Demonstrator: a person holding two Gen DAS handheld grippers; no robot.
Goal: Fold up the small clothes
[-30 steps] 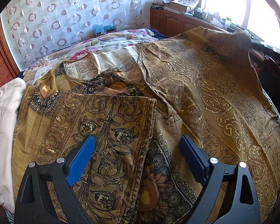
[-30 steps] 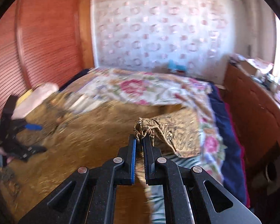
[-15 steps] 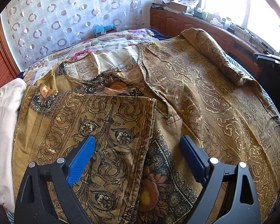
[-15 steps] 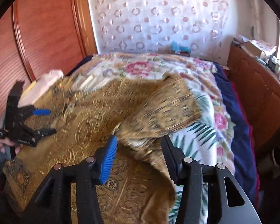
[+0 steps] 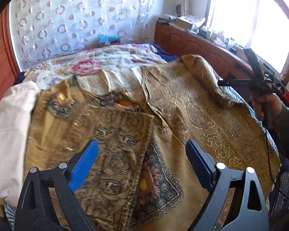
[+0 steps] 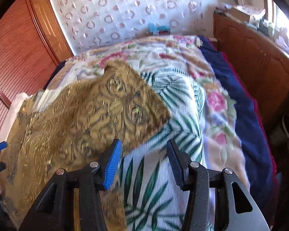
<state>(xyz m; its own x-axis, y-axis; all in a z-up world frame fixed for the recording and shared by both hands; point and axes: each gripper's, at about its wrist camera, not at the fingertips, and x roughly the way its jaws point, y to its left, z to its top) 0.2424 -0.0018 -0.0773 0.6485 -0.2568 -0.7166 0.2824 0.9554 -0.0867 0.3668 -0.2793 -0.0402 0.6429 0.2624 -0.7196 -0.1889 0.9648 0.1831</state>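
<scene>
A mustard-gold printed garment with dark scroll and sunflower patterns (image 5: pixel 175 127) is spread over a bed covered by a floral quilt (image 5: pixel 109 61), filling the middle of the left wrist view. One part of it is folded over and lies at lower centre of that view, its edge running down between the gripper fingers. The left gripper (image 5: pixel 142 163) is seen at the bottom of the frame with its blue-padded jaws spread wide above the cloth; nothing is pinched between them. A pale pink cloth (image 5: pixel 11 130) is bunched at the left edge, touching the garment.

In the right wrist view the garment (image 6: pixel 82 119) occupies the left half, one corner laid out towards the upper centre. A white sheet printed with green leaves (image 6: pixel 171 115) is exposed beside it at centre and bottom. The right gripper (image 6: pixel 143 163) is shown at the bottom with its jaws parted, having just been opening; only the leaf sheet is seen in the gap, and the garment's edge lies just beside the left pad. A dark blue blanket (image 6: pixel 242 119) borders the bed at the right, next to a brown wooden cabinet (image 6: pixel 260 57).
</scene>
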